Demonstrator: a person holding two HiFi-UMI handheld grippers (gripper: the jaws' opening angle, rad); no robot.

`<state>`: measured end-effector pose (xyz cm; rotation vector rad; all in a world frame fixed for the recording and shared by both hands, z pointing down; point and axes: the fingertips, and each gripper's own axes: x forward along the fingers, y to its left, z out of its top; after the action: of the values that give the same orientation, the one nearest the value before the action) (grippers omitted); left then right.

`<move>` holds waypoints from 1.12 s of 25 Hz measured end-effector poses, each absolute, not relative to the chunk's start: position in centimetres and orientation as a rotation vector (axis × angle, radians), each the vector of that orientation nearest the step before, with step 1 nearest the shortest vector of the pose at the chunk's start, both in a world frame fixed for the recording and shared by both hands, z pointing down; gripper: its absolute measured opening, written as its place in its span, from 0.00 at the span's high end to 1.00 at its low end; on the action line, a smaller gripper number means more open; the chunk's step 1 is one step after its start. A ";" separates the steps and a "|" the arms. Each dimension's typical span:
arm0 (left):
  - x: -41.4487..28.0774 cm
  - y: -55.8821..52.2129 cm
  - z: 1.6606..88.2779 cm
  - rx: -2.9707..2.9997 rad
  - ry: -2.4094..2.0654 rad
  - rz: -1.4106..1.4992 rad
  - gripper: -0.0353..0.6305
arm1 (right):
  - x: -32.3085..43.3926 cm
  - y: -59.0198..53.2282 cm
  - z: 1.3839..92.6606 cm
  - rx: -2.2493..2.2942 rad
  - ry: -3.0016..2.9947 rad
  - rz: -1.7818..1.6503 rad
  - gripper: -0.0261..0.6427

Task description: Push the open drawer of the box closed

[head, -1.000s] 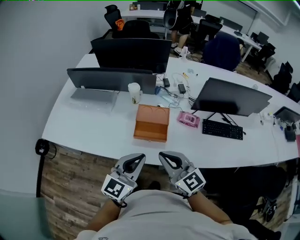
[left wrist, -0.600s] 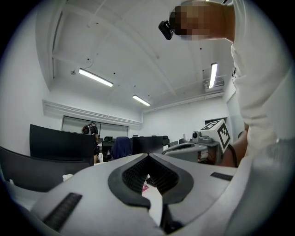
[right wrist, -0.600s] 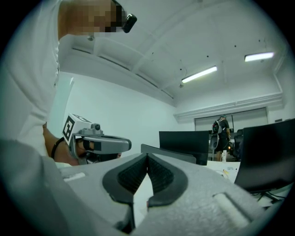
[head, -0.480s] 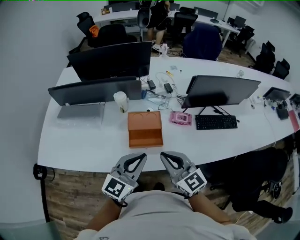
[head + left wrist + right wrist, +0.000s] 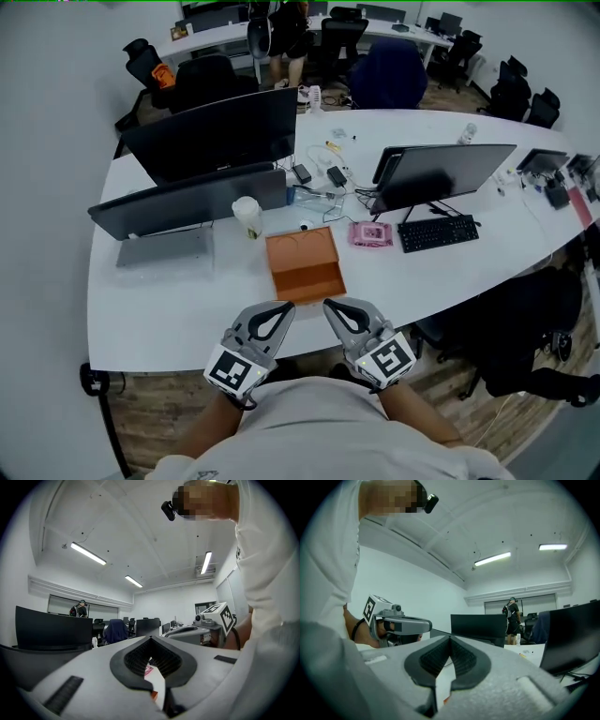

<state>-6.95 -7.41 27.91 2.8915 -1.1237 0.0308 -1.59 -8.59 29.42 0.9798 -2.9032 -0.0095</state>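
An orange box (image 5: 300, 249) lies on the white desk (image 5: 169, 309) in the head view, and its open drawer (image 5: 309, 283) sticks out toward me. Both grippers are held low over the desk's near edge, side by side, tips pointing at the box. My left gripper (image 5: 284, 308) is shut and empty, a short way before the drawer's front left. My right gripper (image 5: 329, 306) is shut and empty too, just before the drawer's front right. In the left gripper view the jaws (image 5: 150, 640) meet at the tip; in the right gripper view they (image 5: 450, 640) do the same.
Behind the box stand a paper cup (image 5: 247, 216), two dark monitors (image 5: 211, 131), a laptop (image 5: 164, 248), cables and a pink pack (image 5: 370, 232). A third monitor (image 5: 441, 173) and a keyboard (image 5: 439, 232) are to the right. Office chairs and a standing person are at the back.
The desk and box have come closer in the head view; the drawer front now lies just ahead of the gripper tips. Both grippers stay shut, side by side.
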 end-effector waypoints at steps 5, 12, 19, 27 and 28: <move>-10.3 -7.9 27.5 2.922 -1.040 0.018 0.95 | -4.5 -8.8 29.1 1.076 -2.871 -0.008 0.96; -12.1 -8.4 28.4 2.932 -0.957 0.013 0.95 | -6.3 -8.8 30.0 1.136 -2.828 0.011 0.96; -12.3 -9.1 30.5 2.919 -0.911 0.065 0.95 | -6.4 -10.6 31.9 1.156 -2.803 0.057 0.96; -12.0 -10.9 33.8 2.869 -0.917 0.131 0.95 | -5.5 -12.4 35.2 1.164 -2.747 0.147 0.96; -11.9 -11.1 34.3 2.865 -0.914 0.136 0.95 | -5.4 -12.6 35.8 1.165 -2.739 0.161 0.96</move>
<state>-11.93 -11.12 34.28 2.8653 -0.9135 0.1355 -5.41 -12.65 35.81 1.1653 -2.7390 0.1611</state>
